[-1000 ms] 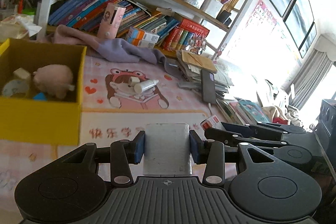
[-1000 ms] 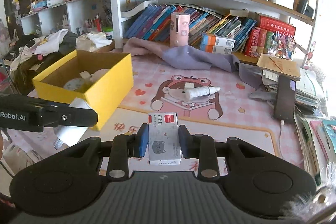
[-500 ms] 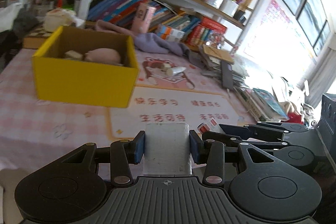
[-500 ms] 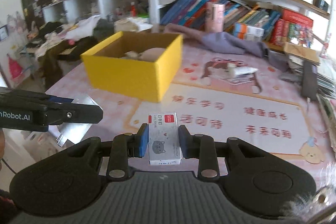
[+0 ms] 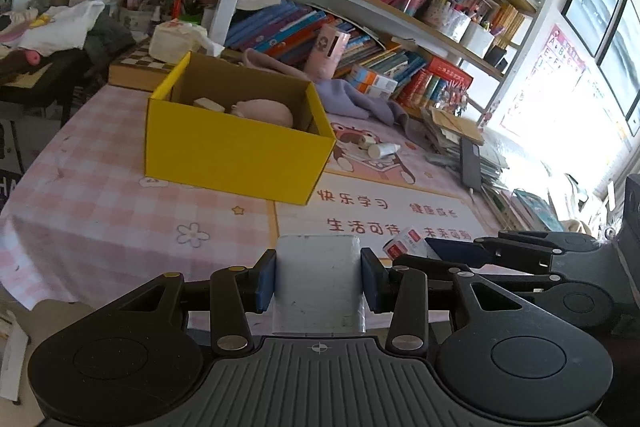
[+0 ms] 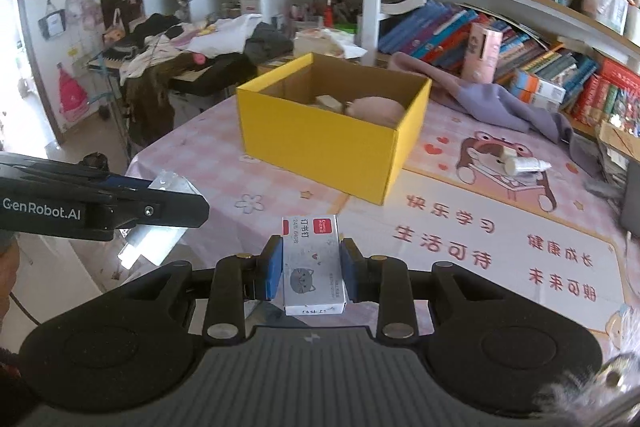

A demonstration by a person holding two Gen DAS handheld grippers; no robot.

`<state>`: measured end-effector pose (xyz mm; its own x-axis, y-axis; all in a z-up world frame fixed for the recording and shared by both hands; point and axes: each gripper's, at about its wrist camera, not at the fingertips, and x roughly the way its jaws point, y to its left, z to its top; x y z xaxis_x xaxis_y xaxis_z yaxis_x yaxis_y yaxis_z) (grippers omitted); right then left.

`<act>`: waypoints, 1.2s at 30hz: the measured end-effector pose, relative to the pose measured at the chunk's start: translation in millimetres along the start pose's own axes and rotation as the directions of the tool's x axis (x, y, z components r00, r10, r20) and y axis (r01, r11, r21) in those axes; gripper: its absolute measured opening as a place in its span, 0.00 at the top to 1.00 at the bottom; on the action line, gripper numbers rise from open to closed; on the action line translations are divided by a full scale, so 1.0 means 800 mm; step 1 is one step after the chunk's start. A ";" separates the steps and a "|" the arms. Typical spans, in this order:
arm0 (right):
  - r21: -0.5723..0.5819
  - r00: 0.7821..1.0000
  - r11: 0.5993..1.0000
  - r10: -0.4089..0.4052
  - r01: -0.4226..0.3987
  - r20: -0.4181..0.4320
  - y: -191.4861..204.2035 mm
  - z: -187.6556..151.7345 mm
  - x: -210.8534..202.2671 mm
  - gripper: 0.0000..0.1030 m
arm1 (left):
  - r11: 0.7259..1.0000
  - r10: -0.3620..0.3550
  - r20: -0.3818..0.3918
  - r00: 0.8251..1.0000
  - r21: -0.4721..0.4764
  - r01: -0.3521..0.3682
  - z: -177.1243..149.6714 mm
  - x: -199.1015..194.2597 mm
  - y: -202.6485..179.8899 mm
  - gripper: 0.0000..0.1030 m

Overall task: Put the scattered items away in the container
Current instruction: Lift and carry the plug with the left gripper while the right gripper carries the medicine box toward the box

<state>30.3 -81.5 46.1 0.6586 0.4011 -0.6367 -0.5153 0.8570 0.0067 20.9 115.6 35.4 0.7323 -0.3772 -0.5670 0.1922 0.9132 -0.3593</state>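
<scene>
My left gripper is shut on a plain grey-white block, held above the table's near edge. A small white staple box with a red label and a cat drawing sits clamped in my right gripper. The yellow cardboard box, also, stands open farther in on the pink tablecloth, with a pink plush toy and a pale small item inside. Beyond it a white tube lies on the cartoon print. In the right wrist view, the left gripper shows at the left with its block.
A purple cloth lies behind the box. Bookshelves line the back. A dark phone rests on stacked papers at the right. Clothes are heaped on a side table at the left.
Both grippers have pulled back from the yellow box toward the near table edge, each keeping its item. The box now looks smaller and farther away, and more of the tablecloth shows.
</scene>
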 end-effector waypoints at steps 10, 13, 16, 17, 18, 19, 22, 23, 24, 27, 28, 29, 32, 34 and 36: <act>-0.023 0.999 0.999 0.033 -0.033 0.001 0.019 0.011 0.014 0.72 | 0.999 0.033 -0.007 0.999 0.012 -0.033 0.007 -0.006 0.014 0.60; -0.020 0.999 0.999 0.039 -0.039 -0.004 0.020 0.012 0.018 0.72 | 0.999 0.040 -0.010 0.999 0.020 -0.040 0.007 -0.006 0.014 0.60; -0.011 0.999 0.999 0.044 -0.044 -0.005 0.018 0.011 0.018 0.72 | 0.999 0.041 -0.019 0.999 0.021 -0.040 0.007 -0.005 0.014 0.60; -0.007 0.999 0.999 0.045 -0.045 -0.006 0.017 0.011 0.018 0.72 | 0.999 0.040 -0.021 0.999 0.020 -0.040 0.006 -0.005 0.013 0.60; -0.005 0.999 0.999 0.046 -0.046 -0.007 0.016 0.010 0.018 0.72 | 0.999 0.041 -0.021 0.999 0.018 -0.041 0.006 -0.005 0.013 0.60; -0.004 0.999 0.999 0.048 -0.048 -0.008 0.016 0.010 0.018 0.72 | 0.999 0.043 -0.022 0.999 0.017 -0.043 0.006 -0.005 0.013 0.60; -0.012 0.998 0.998 0.055 -0.055 -0.008 0.016 0.011 0.019 0.72 | 0.999 0.053 -0.016 0.998 0.010 -0.052 0.006 -0.004 0.013 0.60; -0.016 0.998 0.998 0.059 -0.059 -0.009 0.016 0.011 0.020 0.72 | 0.998 0.056 -0.014 0.998 0.007 -0.056 0.006 -0.003 0.013 0.60; -0.020 0.998 0.998 0.062 -0.062 -0.009 0.016 0.011 0.020 0.72 | 0.998 0.059 -0.013 0.998 0.004 -0.058 0.006 -0.002 0.014 0.60; -0.019 0.998 0.998 0.067 -0.068 -0.015 0.013 0.008 0.023 0.72 | 0.998 0.059 -0.017 0.998 -0.002 -0.059 0.005 0.002 0.013 0.60; -0.016 0.998 0.998 0.067 -0.067 -0.016 0.012 0.008 0.024 0.72 | 0.998 0.058 -0.019 0.998 -0.002 -0.058 0.005 0.003 0.012 0.60; -0.013 0.998 0.998 0.067 -0.068 -0.018 0.010 0.008 0.025 0.72 | 0.998 0.057 -0.022 0.998 -0.001 -0.057 0.006 0.005 0.012 0.60; -0.010 0.997 0.998 0.069 -0.069 -0.023 0.007 0.007 0.028 0.72 | 0.999 0.054 -0.032 0.998 -0.001 -0.054 0.007 0.013 0.011 0.60; -0.006 0.997 0.998 0.070 -0.070 -0.028 0.004 0.007 0.031 0.72 | 0.999 0.052 -0.037 0.998 -0.003 -0.052 0.008 0.018 0.012 0.60; 0.002 0.997 0.998 0.071 -0.071 -0.031 0.000 0.009 0.035 0.72 | 0.998 0.056 -0.039 0.998 -0.003 -0.056 0.011 0.021 0.013 0.60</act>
<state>52.7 -67.6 33.4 0.6029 0.4502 -0.6586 -0.5593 0.8272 0.0535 41.1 119.9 28.7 0.7155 -0.3316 -0.6149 0.1490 0.9323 -0.3295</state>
